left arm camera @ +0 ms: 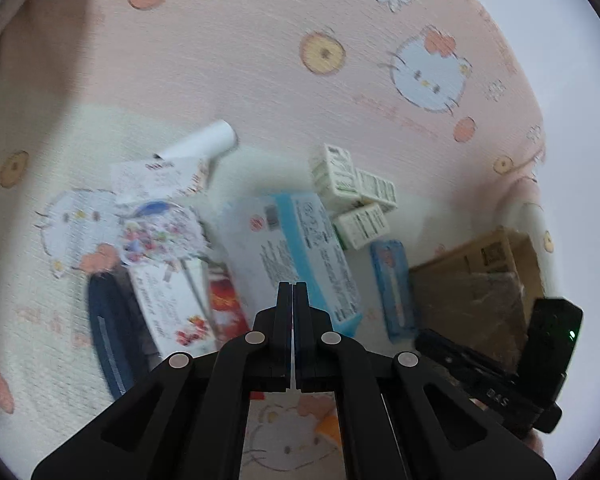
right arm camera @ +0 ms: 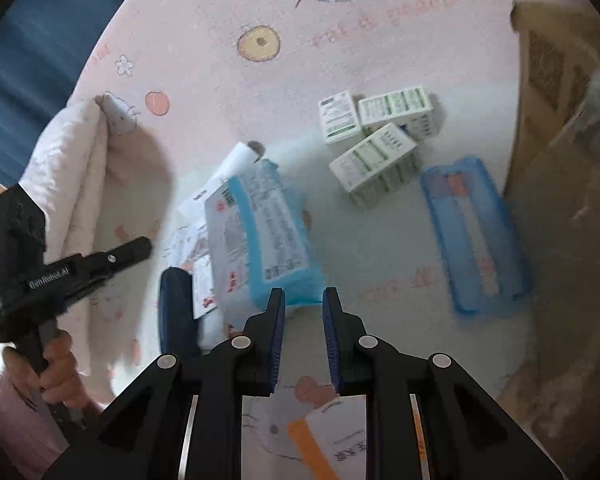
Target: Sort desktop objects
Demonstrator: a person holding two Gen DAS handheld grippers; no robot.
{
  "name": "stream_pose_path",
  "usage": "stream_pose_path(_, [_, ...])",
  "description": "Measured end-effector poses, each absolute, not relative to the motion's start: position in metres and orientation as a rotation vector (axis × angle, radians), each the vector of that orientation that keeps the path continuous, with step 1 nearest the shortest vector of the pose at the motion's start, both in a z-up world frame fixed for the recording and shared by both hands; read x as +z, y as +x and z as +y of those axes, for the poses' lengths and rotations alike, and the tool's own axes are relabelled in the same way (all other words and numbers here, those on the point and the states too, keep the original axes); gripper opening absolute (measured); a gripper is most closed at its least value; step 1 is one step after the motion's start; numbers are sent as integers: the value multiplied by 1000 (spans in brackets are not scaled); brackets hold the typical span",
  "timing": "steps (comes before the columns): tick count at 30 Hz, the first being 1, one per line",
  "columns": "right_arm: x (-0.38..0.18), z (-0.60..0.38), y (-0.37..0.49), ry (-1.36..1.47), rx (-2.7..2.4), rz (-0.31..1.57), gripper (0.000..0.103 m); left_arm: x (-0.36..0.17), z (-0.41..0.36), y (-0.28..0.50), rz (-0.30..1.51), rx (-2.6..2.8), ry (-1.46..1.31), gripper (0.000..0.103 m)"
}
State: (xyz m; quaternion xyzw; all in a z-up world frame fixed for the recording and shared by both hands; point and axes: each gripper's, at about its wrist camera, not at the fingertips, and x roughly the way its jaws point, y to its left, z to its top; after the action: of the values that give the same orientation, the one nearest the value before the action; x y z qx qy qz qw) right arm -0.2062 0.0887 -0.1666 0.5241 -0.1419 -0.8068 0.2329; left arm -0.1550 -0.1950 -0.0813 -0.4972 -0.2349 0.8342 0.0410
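My left hand-held gripper (left arm camera: 291, 286) is pressed together with nothing between its fingers, hanging over the heap on the cloth (left arm camera: 236, 80), a pink sheet printed with cartoon cats and fruit. My right hand-held gripper (right arm camera: 303, 294) stands with a narrow gap between its blue pads and nothing in that gap, so it holds nothing either. Just beyond both tips lies the big blue and white box (left arm camera: 296, 248), tilted, resting on other things. Beside it, further off, three small white and green boxes (right arm camera: 374, 140) huddle touching one another. Near them, toward the cardboard box (left arm camera: 484, 276), lies a long blue pack (right arm camera: 474, 232) flat on the cloth. On the other side of the big box I see a white roll (left arm camera: 208, 140), loose printed papers (left arm camera: 160, 180), a colourful packet (left arm camera: 160, 236), a white box with red print (left arm camera: 172, 308), a red item (left arm camera: 226, 308) and a dark blue object (left arm camera: 108, 328) at the edge of the heap; the blur keeps me from telling more of them. An orange and white pack (right arm camera: 332, 440) lies under my right fingers, closest to me. In the right view my left hand (right arm camera: 58, 364) grips its handle, a pink sleeve (right arm camera: 8, 428) below it
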Motion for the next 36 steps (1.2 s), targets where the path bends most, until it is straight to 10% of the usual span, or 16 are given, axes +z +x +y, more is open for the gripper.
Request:
stream_pose_path(6, [-160,94,-203,1440,-2231,-387,17,-87,-192,-170,-683,2643,-1557,4])
stream_pose_path(10, [-158,86,-207,1468,-2246,-330,23,-100,-189,-169,-711,2592,-1630,51])
stream_pose_path(16, [-165,80,-217,1478,-2241,-282,26,-122,-179,-171,-756,2522,-1684,52])
stream_pose_path(18, [-169,74,-221,1459,-2207,-285,26,-126,-178,-171,-788,2522,-1651,48])
stream_pose_path(20, [-171,71,-223,1432,-2203,-306,25,-130,-175,-172,-754,2575,-1650,5])
stream_pose_path(21, [-174,70,-226,1422,-2194,-325,25,-133,-173,-173,-731,2586,-1671,0])
stream_pose_path(36, [-227,52,-261,1539,-2125,-478,13,-184,-174,-193,-737,2546,-1829,0])
